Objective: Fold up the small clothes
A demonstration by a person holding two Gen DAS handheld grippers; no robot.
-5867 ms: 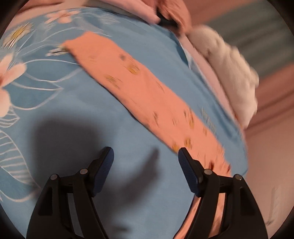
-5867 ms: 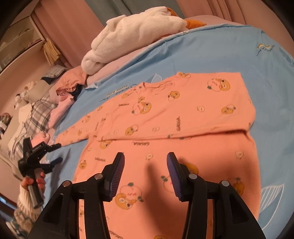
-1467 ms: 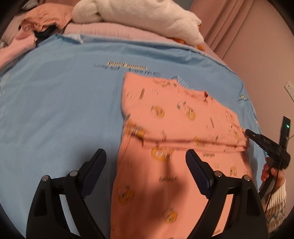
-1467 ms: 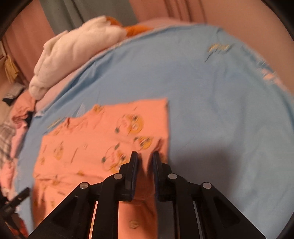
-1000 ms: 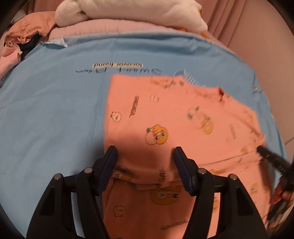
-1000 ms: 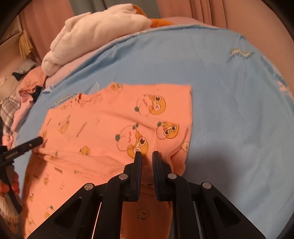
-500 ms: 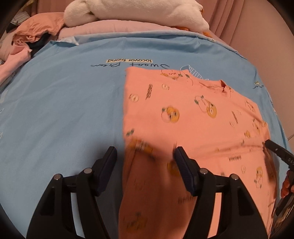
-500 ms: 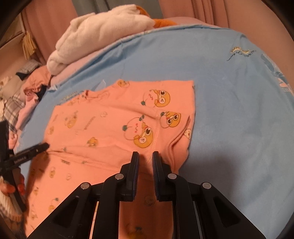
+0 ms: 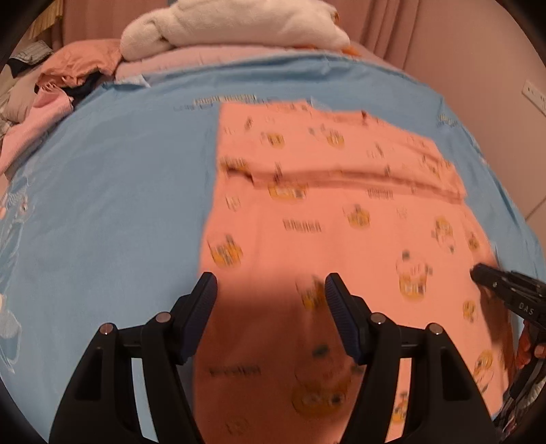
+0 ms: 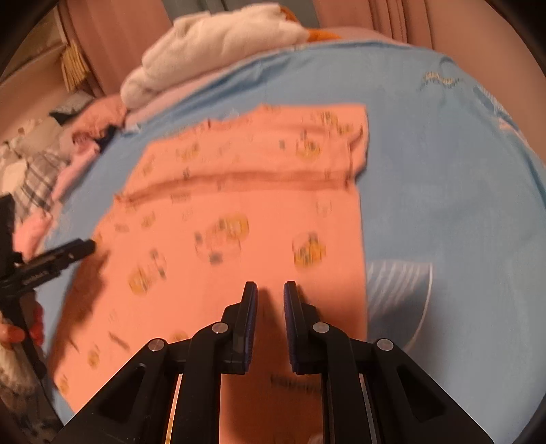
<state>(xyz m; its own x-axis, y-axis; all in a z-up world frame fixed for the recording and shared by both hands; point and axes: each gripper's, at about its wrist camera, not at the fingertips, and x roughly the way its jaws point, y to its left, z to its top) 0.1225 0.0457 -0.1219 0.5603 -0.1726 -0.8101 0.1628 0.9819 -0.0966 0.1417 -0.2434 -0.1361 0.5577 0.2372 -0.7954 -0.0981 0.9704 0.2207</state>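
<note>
An orange child's top [image 9: 341, 211] with cartoon prints lies flat on the blue bedsheet [image 9: 119, 191], both sleeves folded in across its upper part. It also shows in the right wrist view [image 10: 239, 218]. My left gripper [image 9: 271, 290] is open and empty, hovering over the lower part of the top near its left edge. My right gripper [image 10: 270, 293] has its jaws a narrow gap apart with nothing between them, above the lower right part of the top. Its tip shows in the left wrist view [image 9: 477, 273]. The left gripper shows in the right wrist view [image 10: 87, 246].
A white fluffy blanket [image 9: 235, 24] lies on a pink cover at the far end of the bed. Loose pink, orange and plaid clothes [image 10: 51, 160] are piled at the far left. A wall with a socket [image 9: 535, 95] stands to the right.
Both grippers have pulled back from the folded sleeves toward the lower part of the top. The right jaws have opened slightly and the folded sleeve now lies flat.
</note>
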